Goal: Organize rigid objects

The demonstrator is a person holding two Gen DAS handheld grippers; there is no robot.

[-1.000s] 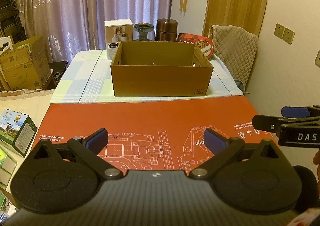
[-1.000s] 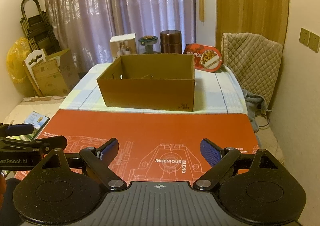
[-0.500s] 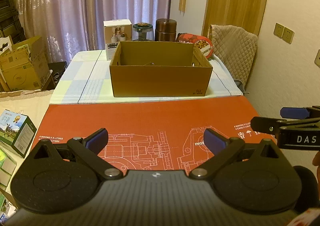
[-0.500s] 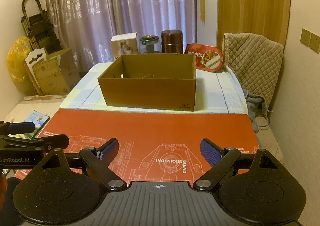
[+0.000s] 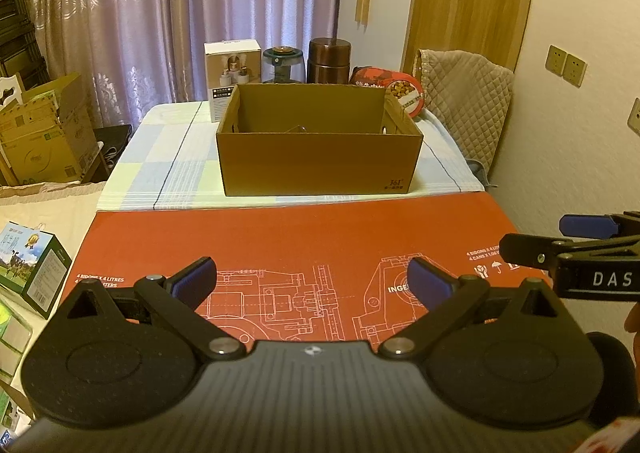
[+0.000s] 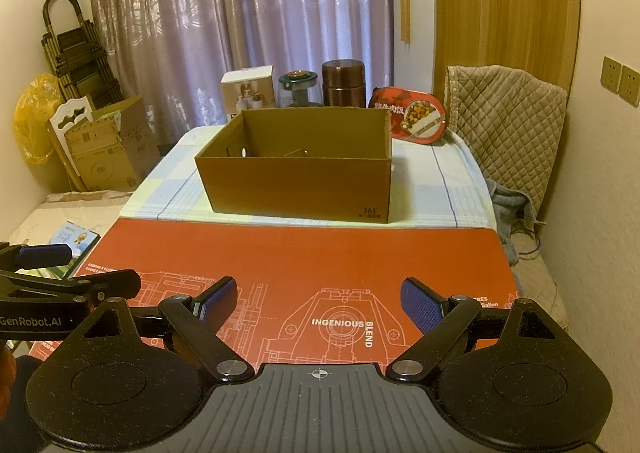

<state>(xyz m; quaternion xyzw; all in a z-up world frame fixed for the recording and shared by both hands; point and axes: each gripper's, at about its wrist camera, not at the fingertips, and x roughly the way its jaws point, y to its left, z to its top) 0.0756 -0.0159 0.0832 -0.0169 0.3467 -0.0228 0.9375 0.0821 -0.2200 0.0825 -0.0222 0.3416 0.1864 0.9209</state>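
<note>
An open brown cardboard box (image 5: pixel 320 157) (image 6: pixel 296 185) stands on a checked cloth beyond a red printed mat (image 5: pixel 304 233) (image 6: pixel 304 257). Behind the box stand a white carton (image 5: pixel 232 69) (image 6: pixel 248 93), a dark glass jar (image 5: pixel 282 65) (image 6: pixel 298 87), a copper canister (image 5: pixel 329 60) (image 6: pixel 343 83) and a red food tin (image 5: pixel 400 91) (image 6: pixel 412 119). My left gripper (image 5: pixel 312 281) hovers open over the mat's near part, nothing between its blue pads. My right gripper (image 6: pixel 318 299) is open beside it, also holding nothing. Each gripper shows at the edge of the other's view.
Cardboard boxes (image 5: pixel 40 133) and a folded black rack (image 6: pixel 76 53) stand at the left by the curtain. A small printed carton (image 5: pixel 30 265) lies left of the mat. A quilted chair back (image 6: pixel 508 121) and the wall with sockets close off the right side.
</note>
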